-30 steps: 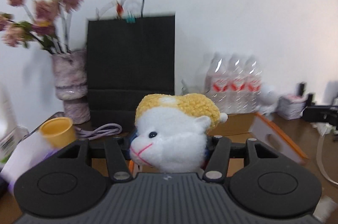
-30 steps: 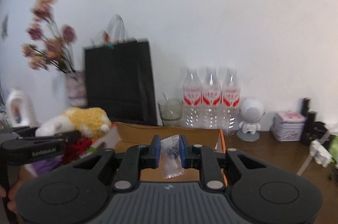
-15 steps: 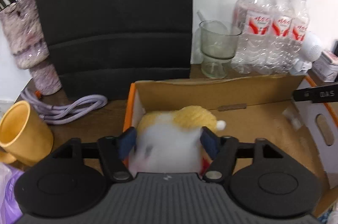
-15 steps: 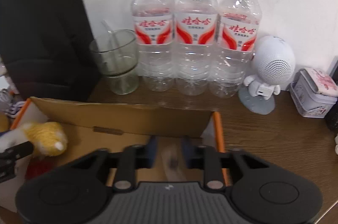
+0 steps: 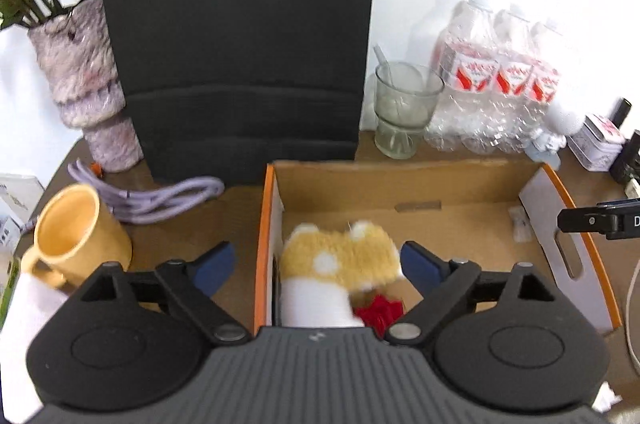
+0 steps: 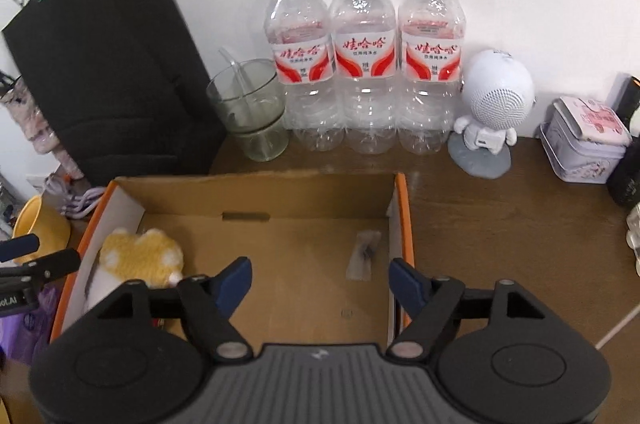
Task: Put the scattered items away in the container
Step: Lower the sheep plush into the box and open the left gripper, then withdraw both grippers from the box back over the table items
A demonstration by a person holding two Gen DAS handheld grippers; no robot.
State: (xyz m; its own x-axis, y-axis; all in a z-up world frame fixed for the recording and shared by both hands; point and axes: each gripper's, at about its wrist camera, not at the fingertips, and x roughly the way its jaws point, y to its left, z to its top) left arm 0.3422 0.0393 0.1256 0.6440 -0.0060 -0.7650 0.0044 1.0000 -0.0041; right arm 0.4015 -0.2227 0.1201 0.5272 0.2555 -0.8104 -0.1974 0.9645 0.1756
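The cardboard box (image 5: 400, 176) with orange edges sits on the brown table; it also shows in the right wrist view (image 6: 256, 184). A yellow-and-white plush sheep (image 5: 340, 264) lies loose in the box's left end, beside something red (image 5: 378, 310). My left gripper (image 5: 316, 262) is open above the plush, not touching it. A small clear wrapped packet (image 6: 363, 253) lies on the box floor near the right wall; it also shows in the left wrist view (image 5: 520, 224). My right gripper (image 6: 320, 278) is open above the box and empty.
A black paper bag (image 5: 240, 40), a glass cup (image 6: 250, 112), three water bottles (image 6: 364, 56), a white robot-shaped speaker (image 6: 494, 104) and a tin (image 6: 586, 140) stand behind the box. A yellow mug (image 5: 76, 236), purple cable (image 5: 160, 196) and vase (image 5: 84, 84) are at left.
Both grippers came down over the box and opened. The plush sheep dropped from the left gripper into the box's left end. The packet dropped from the right gripper onto the box floor.
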